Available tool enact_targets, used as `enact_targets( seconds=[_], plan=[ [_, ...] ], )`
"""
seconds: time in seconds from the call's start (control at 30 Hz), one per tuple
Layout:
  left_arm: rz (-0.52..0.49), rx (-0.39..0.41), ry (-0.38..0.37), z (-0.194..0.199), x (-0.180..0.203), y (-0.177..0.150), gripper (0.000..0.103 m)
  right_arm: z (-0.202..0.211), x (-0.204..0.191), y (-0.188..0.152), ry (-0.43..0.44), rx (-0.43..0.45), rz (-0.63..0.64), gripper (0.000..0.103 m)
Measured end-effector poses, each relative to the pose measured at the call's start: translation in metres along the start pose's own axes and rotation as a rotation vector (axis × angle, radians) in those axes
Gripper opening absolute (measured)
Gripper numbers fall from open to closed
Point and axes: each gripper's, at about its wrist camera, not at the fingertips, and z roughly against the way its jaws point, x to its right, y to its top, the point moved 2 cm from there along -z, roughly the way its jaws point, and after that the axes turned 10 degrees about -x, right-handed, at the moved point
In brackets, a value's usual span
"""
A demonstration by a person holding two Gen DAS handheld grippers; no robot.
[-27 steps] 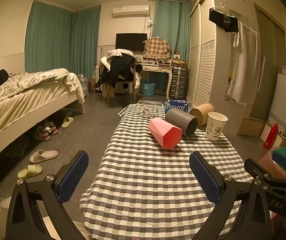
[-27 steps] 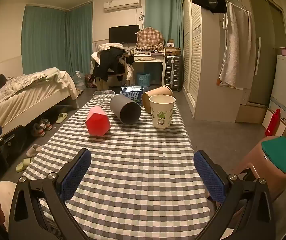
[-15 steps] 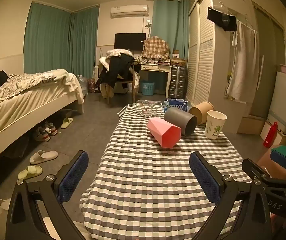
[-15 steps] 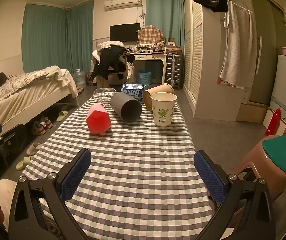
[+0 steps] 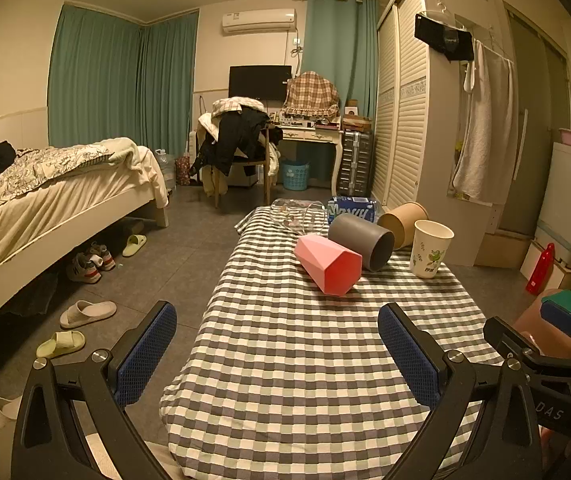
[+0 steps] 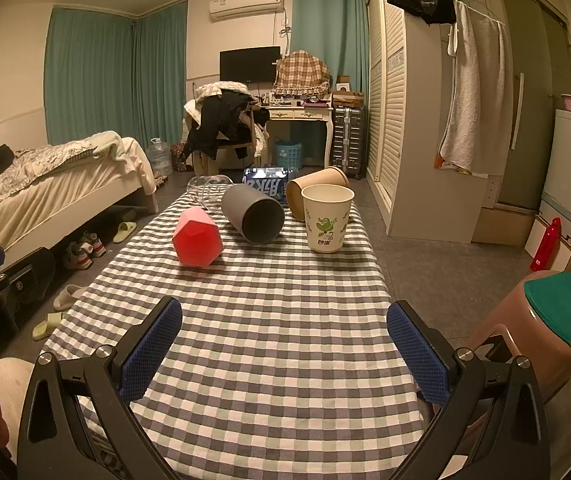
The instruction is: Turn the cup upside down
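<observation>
A white paper cup with a green leaf print (image 6: pixel 327 218) stands upright, mouth up, at the far right of the checked table (image 6: pixel 269 320); it also shows in the left wrist view (image 5: pixel 431 247). A pink faceted cup (image 6: pixel 197 237) (image 5: pixel 327 265), a grey cup (image 6: pixel 252 213) (image 5: pixel 361 241) and a brown paper cup (image 6: pixel 315 192) (image 5: pixel 403 225) lie on their sides beside it. My left gripper (image 5: pixel 277 354) and right gripper (image 6: pixel 285 350) are both open and empty over the near end of the table, well short of the cups.
A clear glass vessel (image 6: pixel 205 190) and a blue pack (image 6: pixel 265 186) lie at the table's far end. A pink stool with a green top (image 6: pixel 545 328) stands right of the table. A bed (image 5: pixel 45 200) and slippers (image 5: pixel 85 314) are on the left.
Both grippers have crept slightly forward toward the cups. Both stay open, and the cups have not moved.
</observation>
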Motion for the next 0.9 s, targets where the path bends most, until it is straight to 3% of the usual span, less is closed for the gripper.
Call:
enact_targets(
  seconds=[0.9],
  plan=[
    [-0.002, 0.0, 0.001, -0.0023, 0.0006, -0.001, 0.103, -0.0006, 0.0001, 0.0005, 0.003, 0.001, -0.003, 0.103]
  ],
)
